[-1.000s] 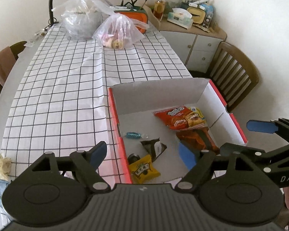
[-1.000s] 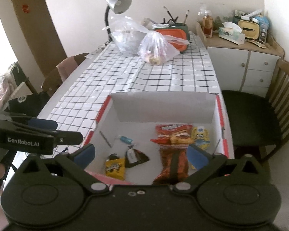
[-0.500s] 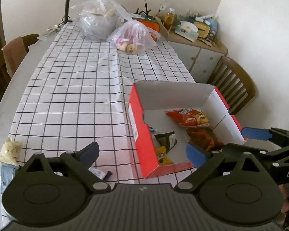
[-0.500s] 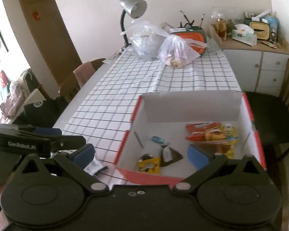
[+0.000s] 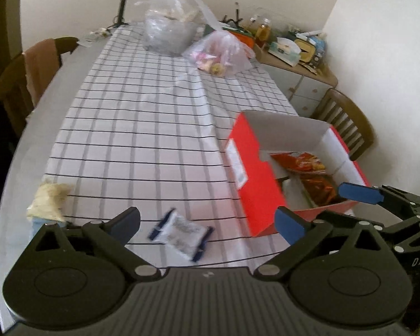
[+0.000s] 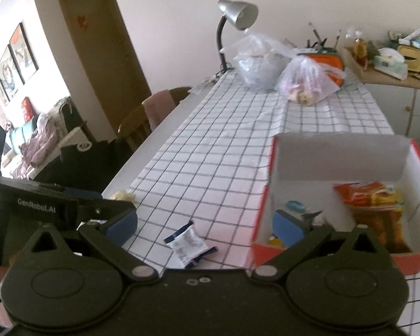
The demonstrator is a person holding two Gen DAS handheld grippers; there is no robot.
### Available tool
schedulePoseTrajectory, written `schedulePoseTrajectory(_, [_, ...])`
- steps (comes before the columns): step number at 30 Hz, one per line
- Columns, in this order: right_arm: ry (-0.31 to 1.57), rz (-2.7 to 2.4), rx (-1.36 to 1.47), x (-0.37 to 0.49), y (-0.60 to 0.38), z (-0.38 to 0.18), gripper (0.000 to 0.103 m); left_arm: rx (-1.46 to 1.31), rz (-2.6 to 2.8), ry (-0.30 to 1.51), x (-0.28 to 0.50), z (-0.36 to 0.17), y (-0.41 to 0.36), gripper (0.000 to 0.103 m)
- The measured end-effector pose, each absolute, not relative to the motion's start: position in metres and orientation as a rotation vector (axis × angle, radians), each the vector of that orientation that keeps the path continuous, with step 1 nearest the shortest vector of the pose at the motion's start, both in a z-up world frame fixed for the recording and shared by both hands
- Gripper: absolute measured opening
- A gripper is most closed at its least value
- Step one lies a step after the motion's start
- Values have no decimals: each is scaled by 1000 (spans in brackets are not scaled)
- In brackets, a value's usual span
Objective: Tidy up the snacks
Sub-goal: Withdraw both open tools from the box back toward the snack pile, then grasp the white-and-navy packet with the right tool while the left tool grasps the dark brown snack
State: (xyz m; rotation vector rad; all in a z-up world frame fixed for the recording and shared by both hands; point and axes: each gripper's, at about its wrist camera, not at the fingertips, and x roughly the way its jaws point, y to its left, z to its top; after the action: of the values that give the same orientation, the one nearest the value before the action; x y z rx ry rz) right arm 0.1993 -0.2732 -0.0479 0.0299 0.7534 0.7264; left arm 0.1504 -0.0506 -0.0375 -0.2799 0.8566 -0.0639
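Observation:
A small white-and-blue snack packet [image 5: 182, 233] [image 6: 189, 243] lies on the checked cloth, left of the red cardboard box [image 5: 254, 173] [image 6: 268, 184]. The box holds orange chip bags [image 5: 302, 162] [image 6: 369, 196], a blue candy [image 6: 295, 205] and a yellow packet [image 6: 277, 242]. My left gripper [image 5: 208, 221] hovers over the white-and-blue packet; its jaws are opening and the pads touch nothing. My right gripper [image 6: 205, 222] is open and empty, with the same packet below its gap. A crumpled beige wrapper [image 5: 49, 201] [image 6: 121, 196] sits near the table's left edge.
Two clear plastic bags [image 5: 168, 30] [image 5: 221, 56] and a desk lamp [image 6: 236, 16] stand at the far end of the table. Wooden chairs stand on the left [image 5: 33, 70] and the right [image 5: 344, 123]. A cluttered cabinet [image 5: 299, 72] is behind the right chair.
Both grippers have moved left, from over the box to the cloth beside it. The white-and-blue packet has come into view. The left jaws have spread wider.

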Motion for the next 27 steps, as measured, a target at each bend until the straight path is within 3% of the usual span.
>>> schedulePoseTrajectory(21, [968,684,-269,208,-157,-130,101,-209,24,954,124,-102,50,103])
schedulePoseTrajectory(27, [1017,691,-364,220,-135,-156,96,-208,8,1007,135,-125,58,102])
